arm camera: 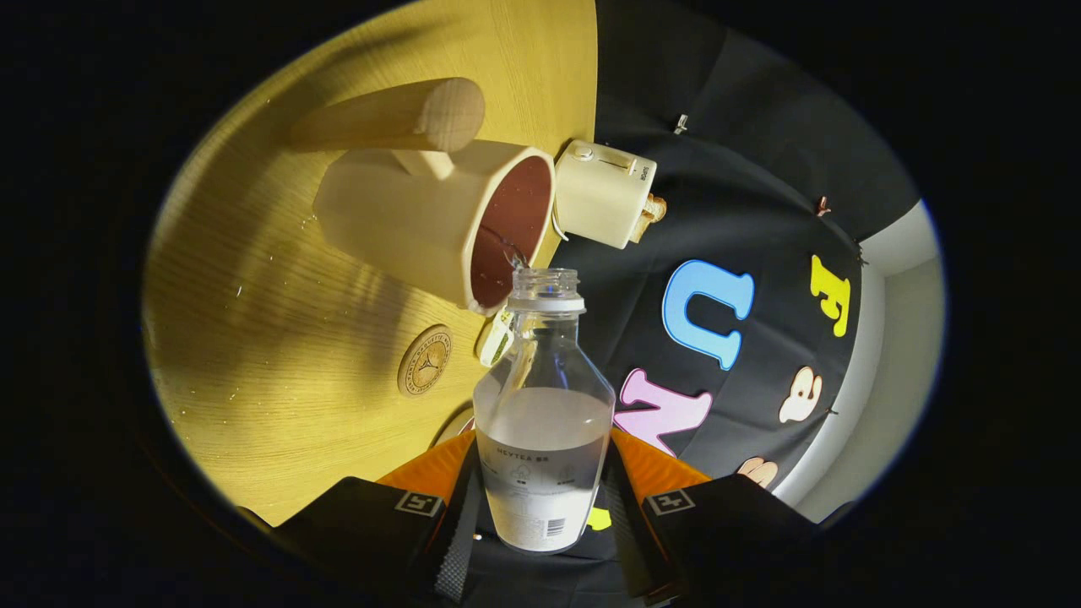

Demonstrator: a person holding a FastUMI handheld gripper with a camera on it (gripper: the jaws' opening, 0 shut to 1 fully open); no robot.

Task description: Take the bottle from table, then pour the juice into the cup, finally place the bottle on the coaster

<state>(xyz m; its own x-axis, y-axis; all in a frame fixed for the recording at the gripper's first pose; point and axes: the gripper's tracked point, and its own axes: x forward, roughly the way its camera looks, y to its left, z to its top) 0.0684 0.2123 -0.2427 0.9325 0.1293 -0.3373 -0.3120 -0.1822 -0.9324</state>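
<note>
My gripper (540, 511) is shut on a clear bottle (545, 422), one finger on each side of its labelled lower body. The bottle has no cap and is roughly half full of a pale liquid. The whole view is rolled, so the wooden table (253, 338) stands on its side. The bottle's mouth (547, 283) is at the rim of a cream cup (405, 215) with a dark reddish inside and a wooden handle (397, 114). A thin trickle shows just inside the cup's rim. A round wooden coaster (425, 361) lies on the table, beside the bottle's shoulder and near the cup's rim.
A small cream device (601, 192) sits at the table's edge right beside the cup's rim. A small white and green object (497, 338) lies between the coaster and the bottle. Past the table's edge hangs the booth's black cloth wall (743, 169).
</note>
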